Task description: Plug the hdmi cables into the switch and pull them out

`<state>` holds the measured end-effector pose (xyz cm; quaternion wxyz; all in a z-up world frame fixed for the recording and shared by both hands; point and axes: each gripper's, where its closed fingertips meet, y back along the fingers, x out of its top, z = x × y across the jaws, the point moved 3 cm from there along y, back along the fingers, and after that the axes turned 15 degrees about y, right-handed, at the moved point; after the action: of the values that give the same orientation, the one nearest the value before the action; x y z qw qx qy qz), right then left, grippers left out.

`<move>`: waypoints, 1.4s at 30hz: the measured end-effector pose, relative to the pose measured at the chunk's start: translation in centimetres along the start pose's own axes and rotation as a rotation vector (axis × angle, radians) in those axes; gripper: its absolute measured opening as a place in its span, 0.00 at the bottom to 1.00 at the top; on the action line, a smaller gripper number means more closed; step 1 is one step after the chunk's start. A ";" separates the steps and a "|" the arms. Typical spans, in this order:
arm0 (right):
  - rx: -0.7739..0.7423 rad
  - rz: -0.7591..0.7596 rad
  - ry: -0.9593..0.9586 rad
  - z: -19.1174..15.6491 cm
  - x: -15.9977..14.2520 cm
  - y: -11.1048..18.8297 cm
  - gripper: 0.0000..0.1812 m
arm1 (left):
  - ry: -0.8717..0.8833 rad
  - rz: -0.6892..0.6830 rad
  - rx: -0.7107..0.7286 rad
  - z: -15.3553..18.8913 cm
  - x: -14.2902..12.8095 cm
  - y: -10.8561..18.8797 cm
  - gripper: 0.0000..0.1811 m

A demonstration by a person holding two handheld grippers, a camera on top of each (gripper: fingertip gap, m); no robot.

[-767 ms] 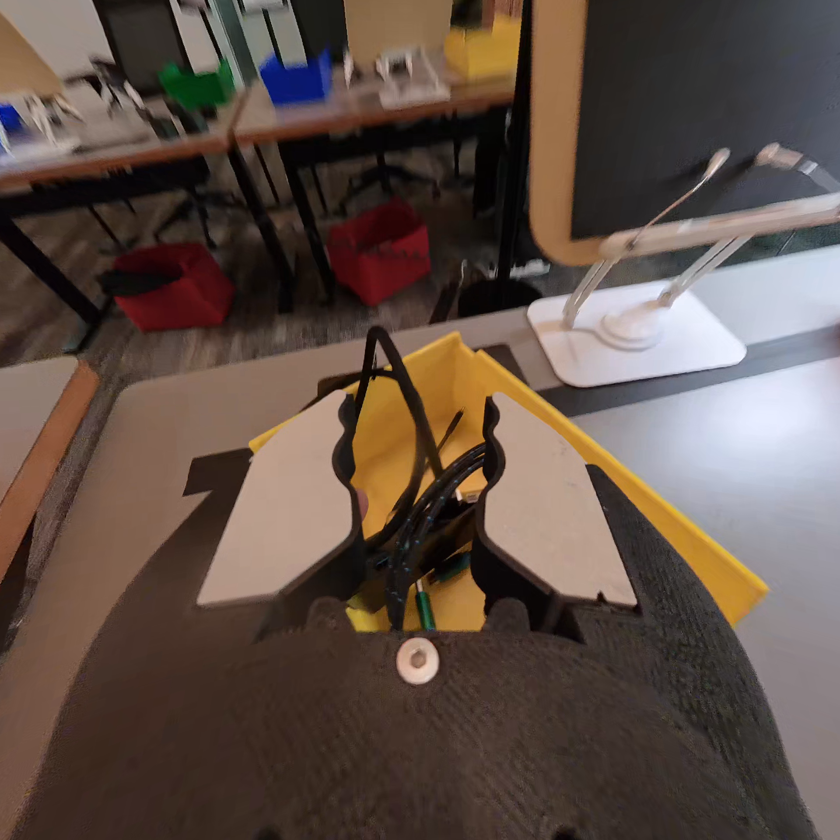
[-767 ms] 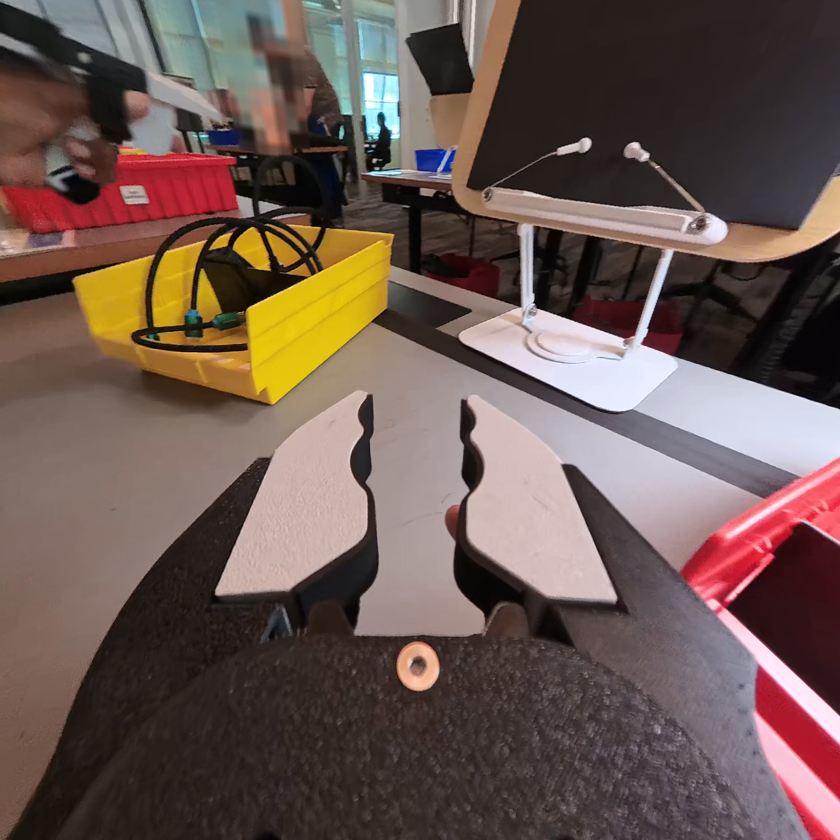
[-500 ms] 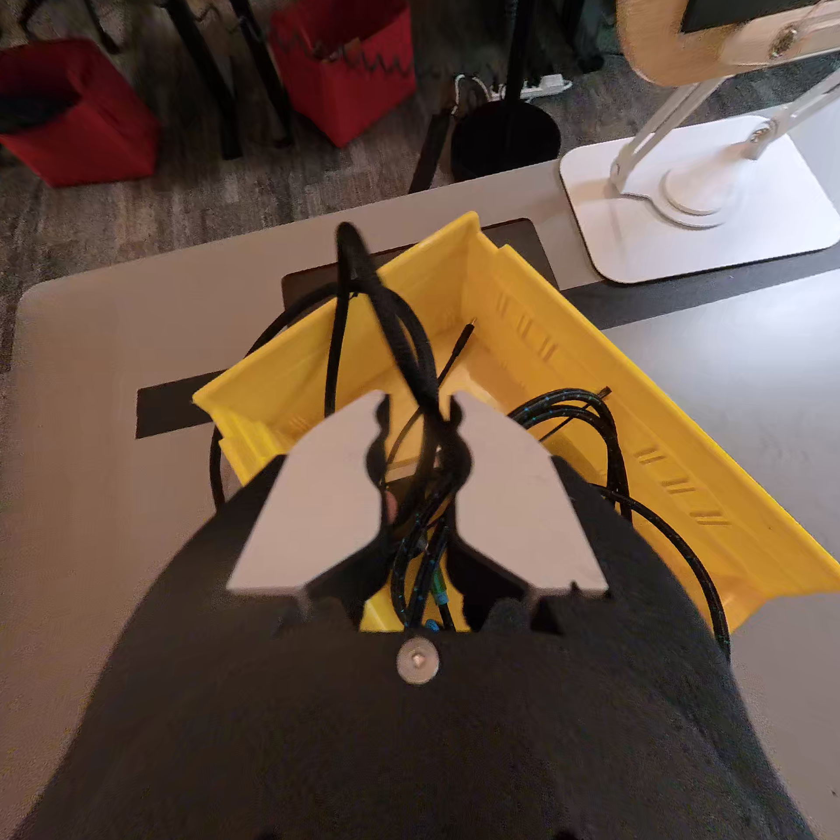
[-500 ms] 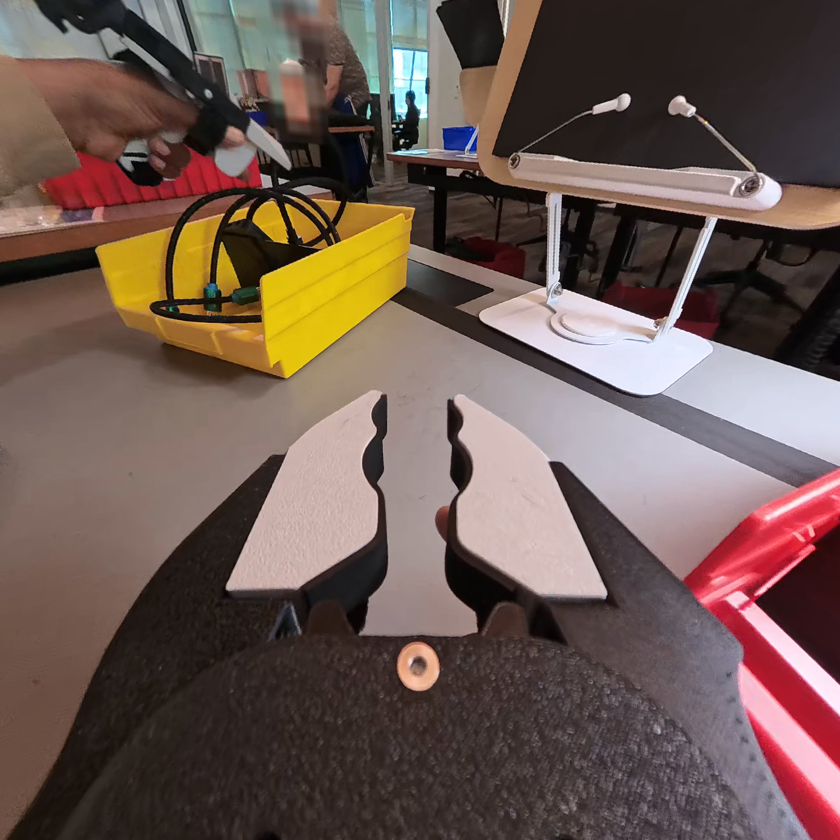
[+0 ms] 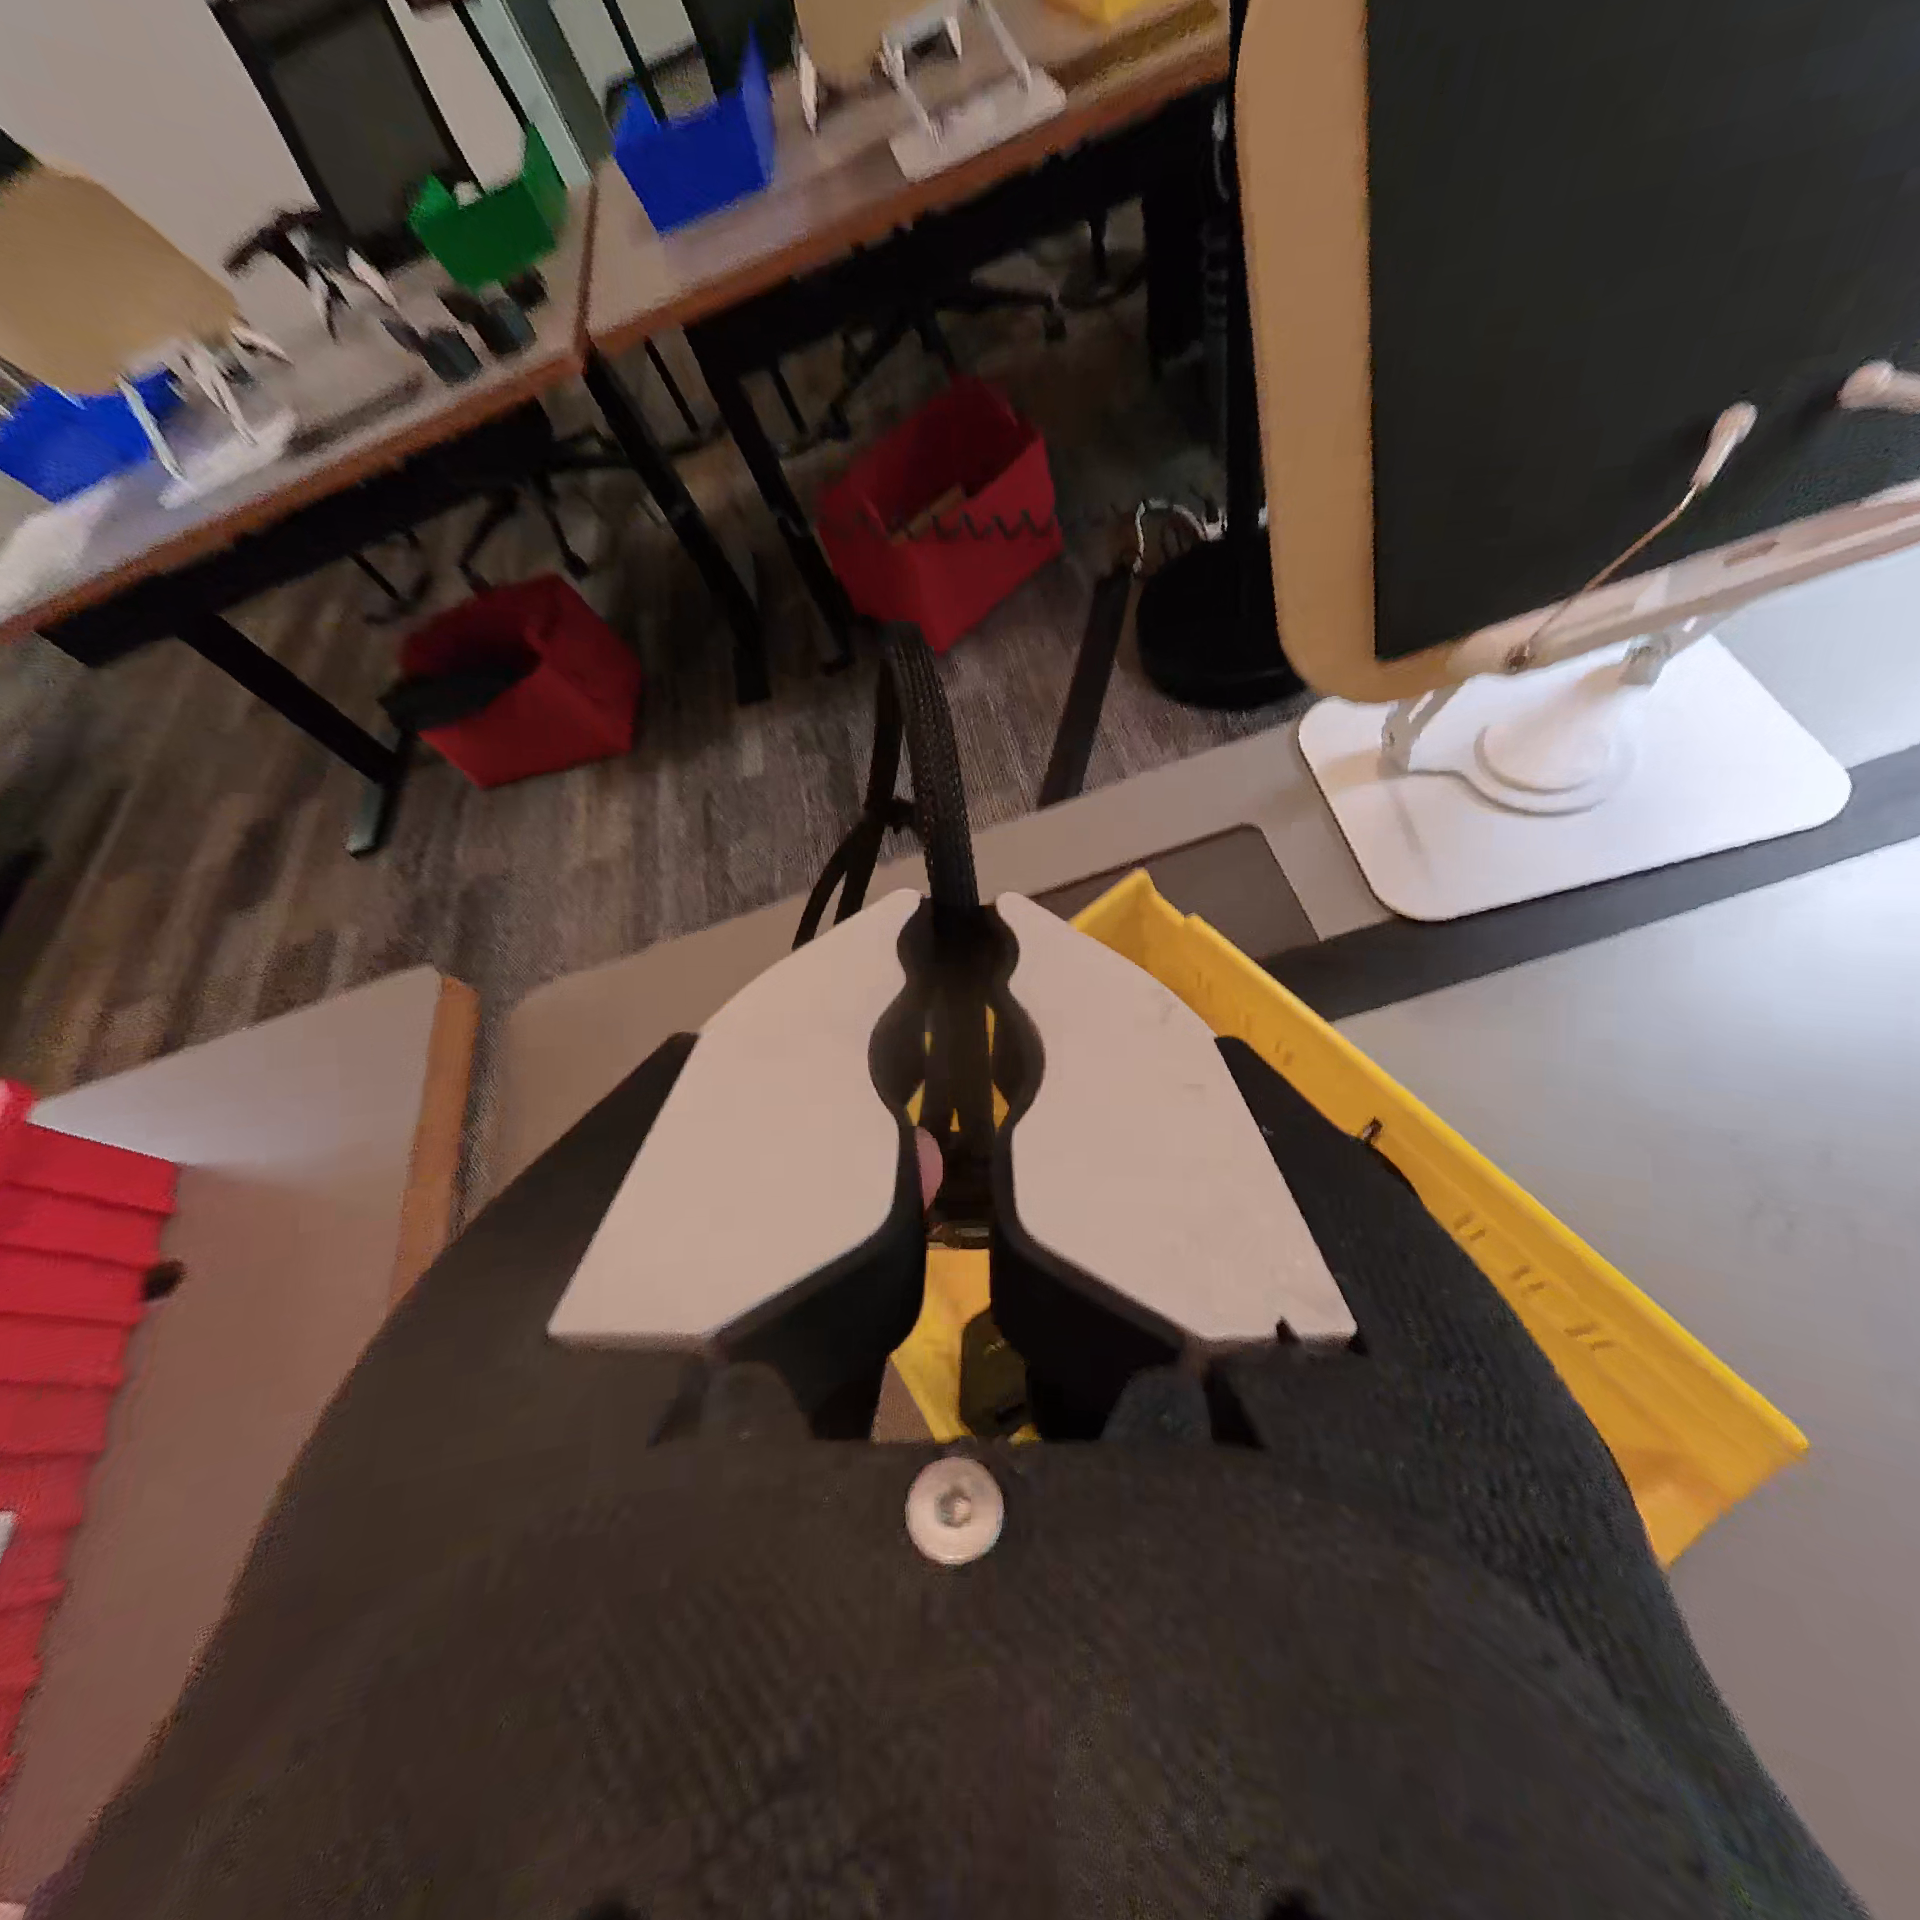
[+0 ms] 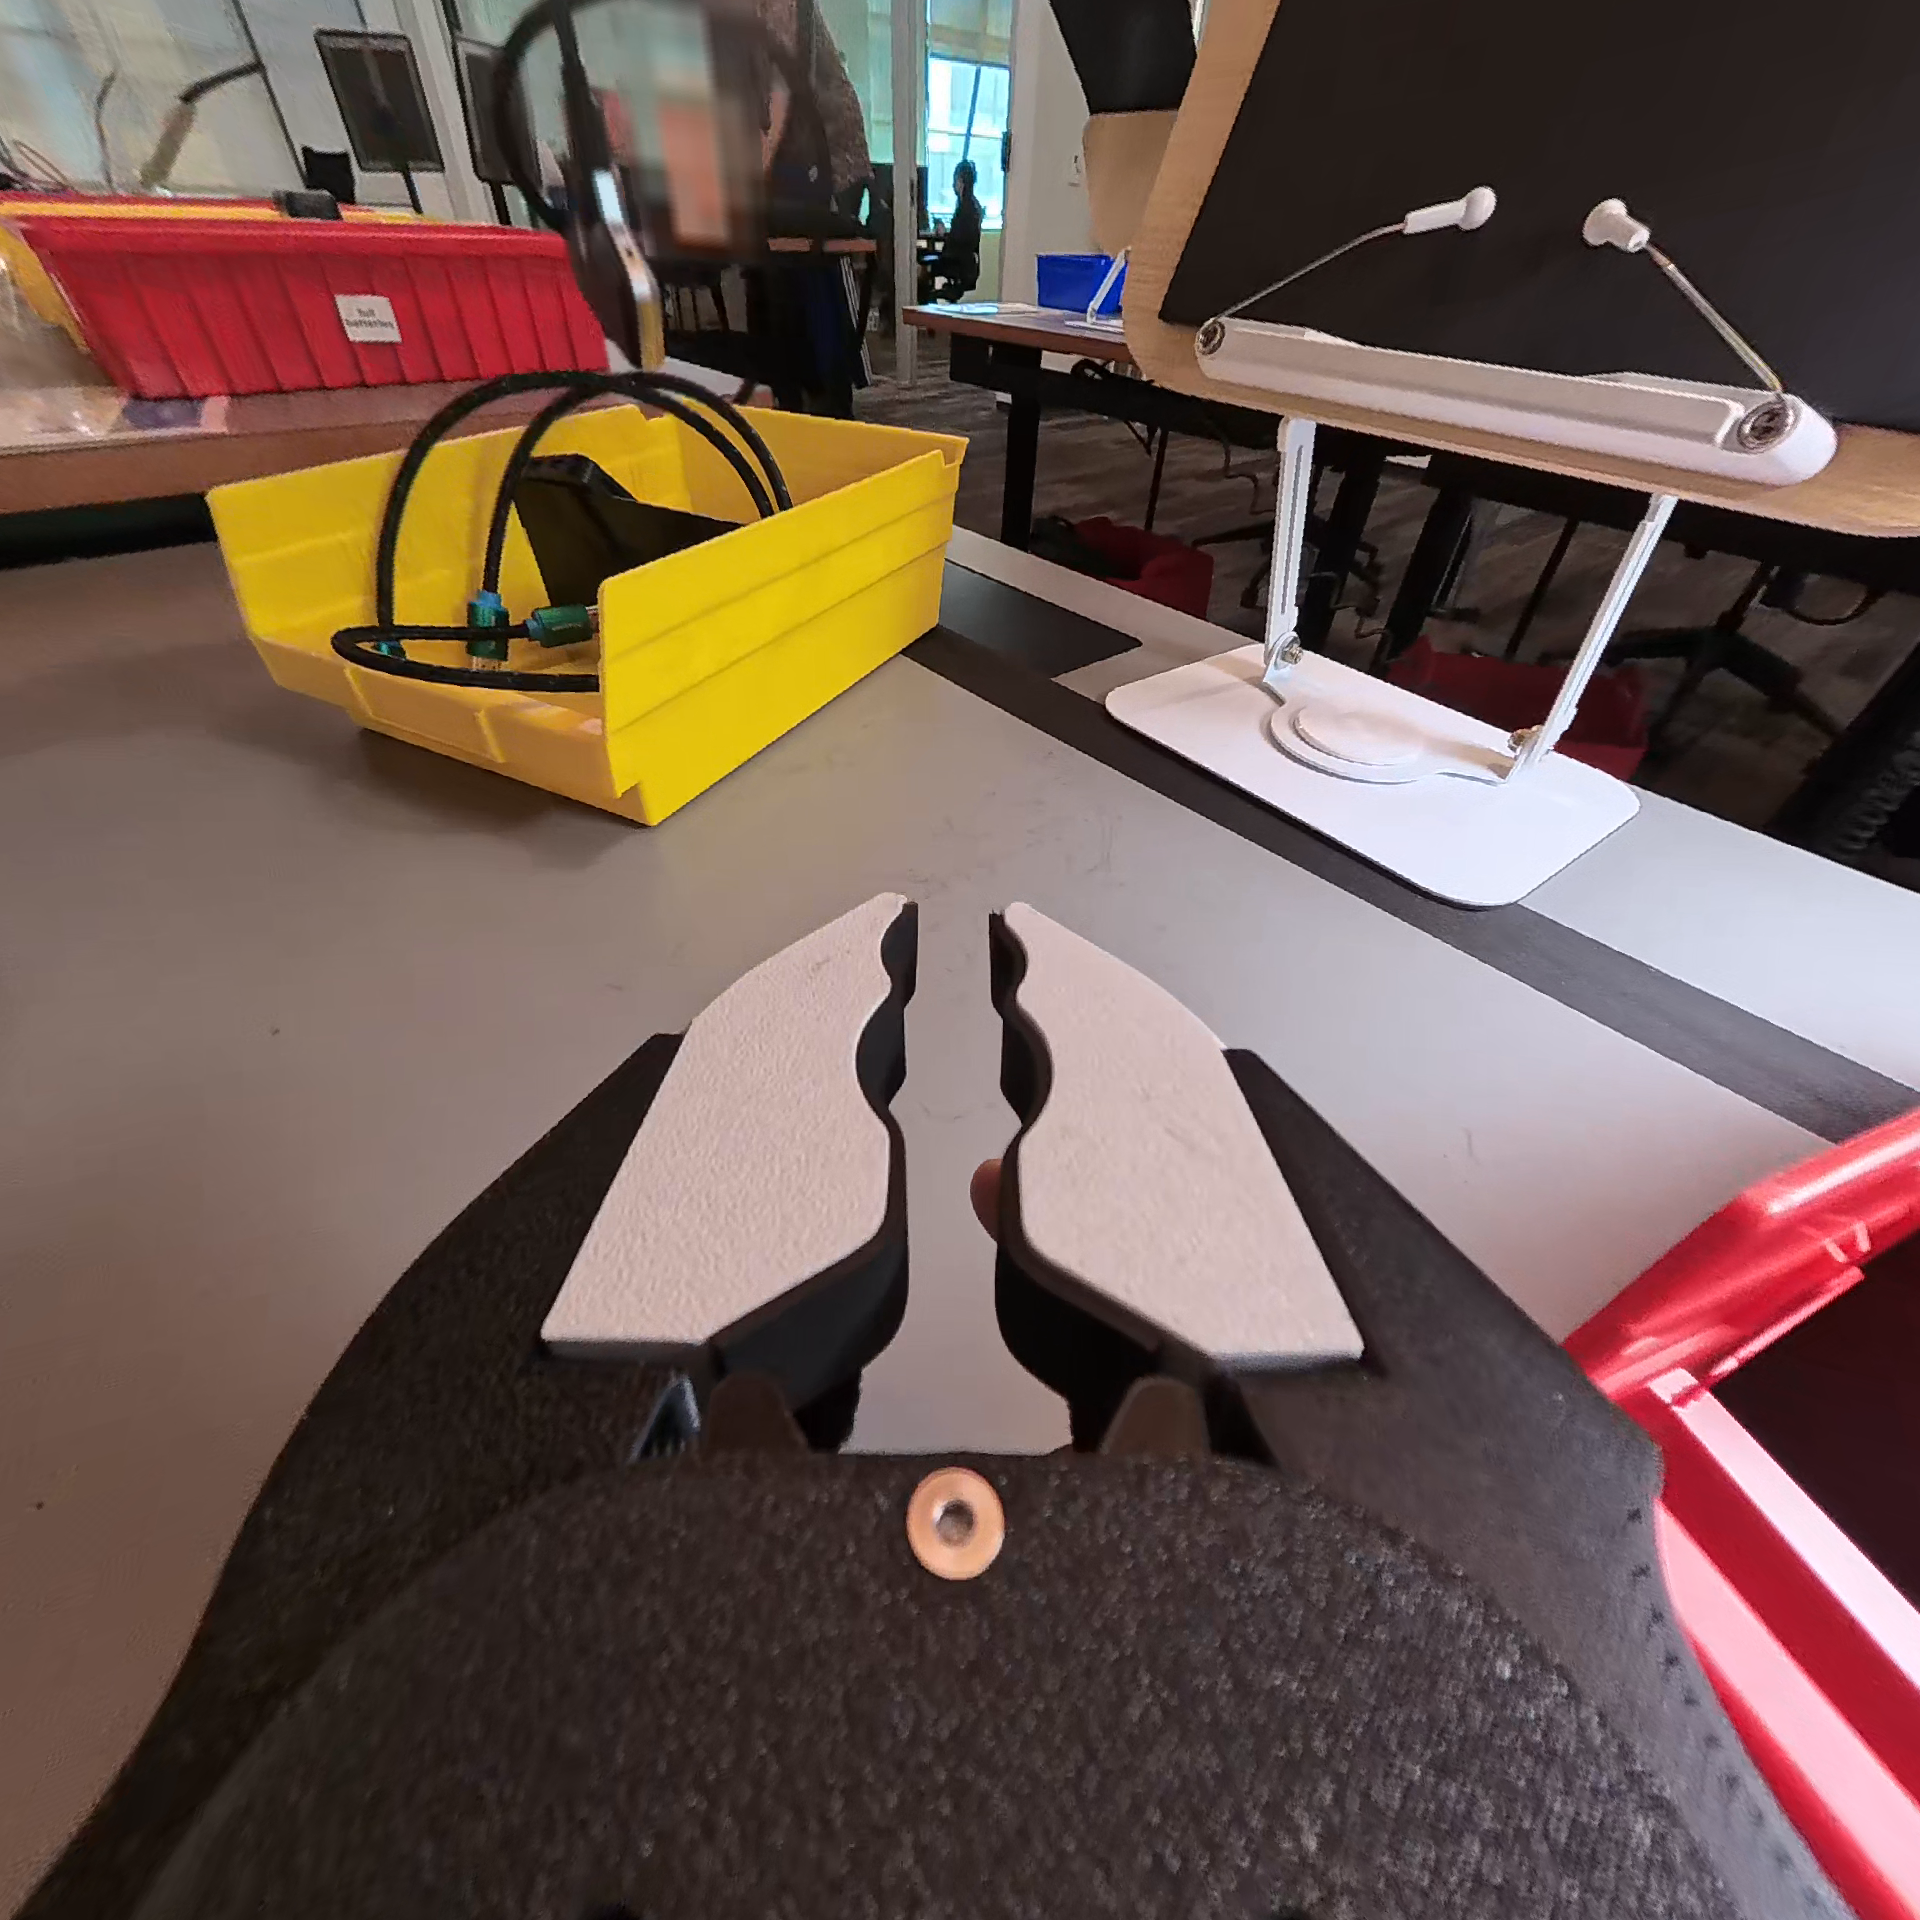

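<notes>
My left gripper (image 5: pixel 951 920) is shut on a black braided HDMI cable (image 5: pixel 930 748), which rises from between the fingertips. Under it is the yellow bin (image 5: pixel 1455 1195). In the right wrist view the yellow bin (image 6: pixel 727 644) stands at the far left of the grey table. It holds the black switch (image 6: pixel 613 520) and looped black cables with teal plugs (image 6: pixel 551 623). The left gripper (image 6: pixel 623 281) shows blurred above the bin. My right gripper (image 6: pixel 954 914) hovers low over the bare table, empty, its jaws a narrow gap apart.
A white stand (image 6: pixel 1382 769) carrying a black, wood-edged board stands at the back right; it also shows in the left wrist view (image 5: pixel 1558 769). A red bin (image 6: pixel 1766 1299) is close on my right. A long red bin (image 6: pixel 312 301) sits behind the yellow one. There is about 45 cm between the tips of the two grippers.
My left gripper closed on the black cable in the bin and lifted it, tilting up. My right gripper's jaws narrowed.
</notes>
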<state>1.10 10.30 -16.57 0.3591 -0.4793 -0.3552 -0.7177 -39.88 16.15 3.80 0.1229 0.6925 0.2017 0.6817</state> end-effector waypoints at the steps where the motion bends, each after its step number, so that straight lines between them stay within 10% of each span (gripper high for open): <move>1: -0.002 0.003 -0.001 0.0 0.1 0.0 0.07 | -0.006 0.031 -0.002 0.2 1.2 0.9 0.04; 11: 0.008 0.034 0.024 -0.3 1.9 0.1 0.09 | -0.157 0.347 -0.161 7.5 8.5 11.1 0.05; 18: 0.035 0.180 0.133 -2.0 10.8 0.9 0.13 | -0.270 0.461 -0.364 16.2 10.0 17.2 0.04; 26: 0.059 0.101 0.065 -3.7 17.9 1.5 0.27 | -0.297 0.388 -0.652 27.9 3.1 17.1 0.05; 32: -0.064 -0.210 0.112 -3.0 11.8 -1.4 0.19 | -0.252 0.279 -0.724 34.8 -3.2 13.7 0.05; 37: 0.132 -0.092 -0.039 -2.7 9.6 -1.8 0.13 | -0.252 0.313 -0.772 35.8 -4.5 12.3 0.12; 42: 0.333 0.390 -0.296 0.0 13.8 2.3 0.13 | 0.042 0.433 -0.893 31.0 -4.3 13.5 0.16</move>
<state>-0.80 6.79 -3.15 0.5081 -0.5725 -0.4180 -0.4892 -7.57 5.52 4.73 0.2590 0.5843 -0.2564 0.7251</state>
